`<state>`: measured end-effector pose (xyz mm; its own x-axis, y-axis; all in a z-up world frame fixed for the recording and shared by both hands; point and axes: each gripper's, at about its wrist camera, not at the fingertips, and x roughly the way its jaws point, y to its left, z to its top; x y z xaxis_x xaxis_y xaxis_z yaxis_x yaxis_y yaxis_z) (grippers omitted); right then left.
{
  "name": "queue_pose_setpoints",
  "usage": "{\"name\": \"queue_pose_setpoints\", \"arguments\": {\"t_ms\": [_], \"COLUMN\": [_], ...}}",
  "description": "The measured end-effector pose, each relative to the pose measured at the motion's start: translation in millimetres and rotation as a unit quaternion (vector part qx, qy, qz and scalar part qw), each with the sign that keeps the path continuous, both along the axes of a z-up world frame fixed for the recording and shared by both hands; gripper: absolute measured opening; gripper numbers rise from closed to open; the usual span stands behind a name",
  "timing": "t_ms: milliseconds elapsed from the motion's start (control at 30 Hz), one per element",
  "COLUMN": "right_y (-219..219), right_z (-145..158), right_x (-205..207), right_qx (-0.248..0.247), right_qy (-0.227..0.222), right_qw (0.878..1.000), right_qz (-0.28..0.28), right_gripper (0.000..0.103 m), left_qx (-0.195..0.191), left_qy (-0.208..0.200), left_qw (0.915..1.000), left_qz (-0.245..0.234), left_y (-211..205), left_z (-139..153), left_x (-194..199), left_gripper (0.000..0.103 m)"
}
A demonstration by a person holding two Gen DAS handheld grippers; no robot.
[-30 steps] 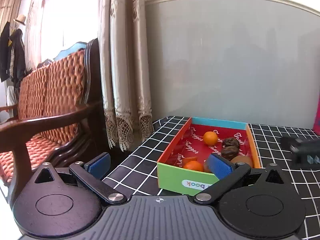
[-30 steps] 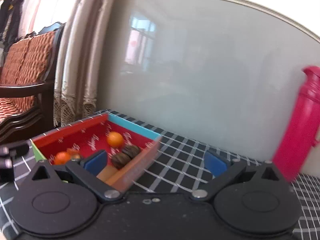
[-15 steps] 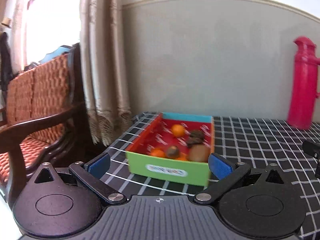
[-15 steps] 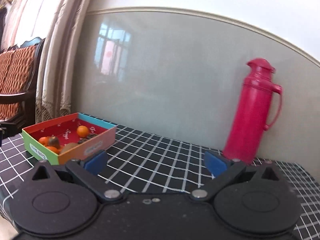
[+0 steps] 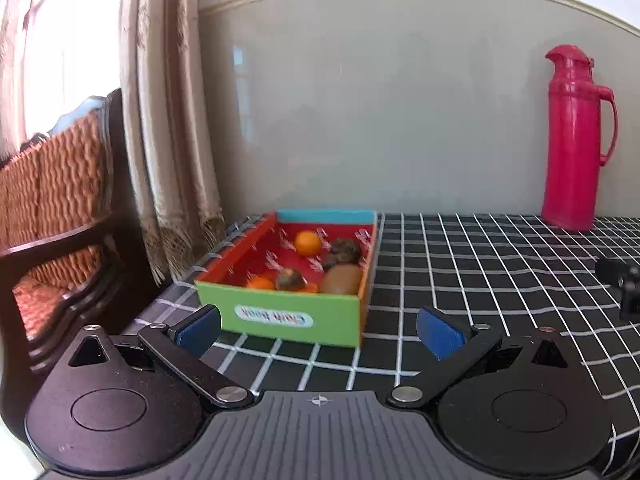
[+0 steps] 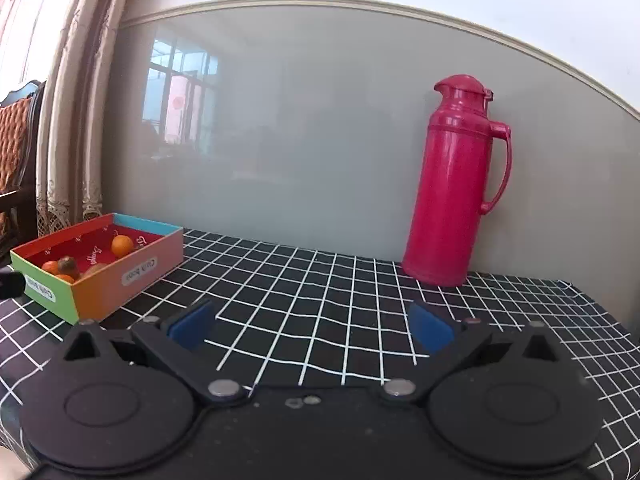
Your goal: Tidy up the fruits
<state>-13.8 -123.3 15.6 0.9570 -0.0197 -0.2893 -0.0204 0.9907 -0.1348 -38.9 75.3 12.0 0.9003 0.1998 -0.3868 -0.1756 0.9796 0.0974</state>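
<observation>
Two claws sit nearest the cameras, one per view, each with its blue-padded fingers spread wide apart and nothing between them. The left claw (image 5: 318,330) hovers low over the checked black-and-white cloth on the surface (image 5: 480,280), pointing at one open cardboard box (image 5: 288,316) just beyond its fingertips. The right claw (image 6: 312,326) hangs over a bare stretch of the same cloth, with the box (image 6: 104,276) off to its left and well apart from it.

One box holds all the fruit in view. Its near wall is green, its far wall blue, its lining red, and it stands at the left end of the surface, close to the edge. Inside, counted from the front: one small orange fruit (image 5: 261,282), one dark round fruit (image 5: 290,279) beside it, one sliver of something orange (image 5: 311,288) only partly visible behind the green wall, and one brown kiwi (image 5: 341,279) against the right wall. Behind the kiwi lie two dark wrinkled pieces (image 5: 345,251), touching each other. Farthest back rests a second orange fruit (image 5: 308,242).

One pink thermos jug (image 6: 456,184) stands upright at the back right against the grey wall panel. One curtain (image 5: 176,120) hangs left of the box, with one wooden cushioned chair (image 5: 60,208) beyond it.
</observation>
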Motion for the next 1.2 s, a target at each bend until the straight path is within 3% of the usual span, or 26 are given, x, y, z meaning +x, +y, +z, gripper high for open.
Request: {"name": "queue_pose_setpoints", "arguments": {"t_ms": [233,1200], "right_y": [1.5,7.8], "right_z": [-0.1,-1.5], "right_x": [-3.1,-6.2], "right_qx": [0.004,-0.001], "right_qy": [-0.009,-0.008], "right_qw": [1.000,1.000], "right_qz": [-0.004,0.004], "right_gripper": [0.103,0.103], "left_qx": [-0.019,-0.004], "left_qy": [-0.015,-0.048], "left_qw": [0.9997,0.9988], "left_qz": [-0.004,0.002], "left_y": [3.4,1.6], "left_z": [-0.9,0.5], "left_x": [-8.1,-13.0], "left_gripper": [0.103,0.103]}}
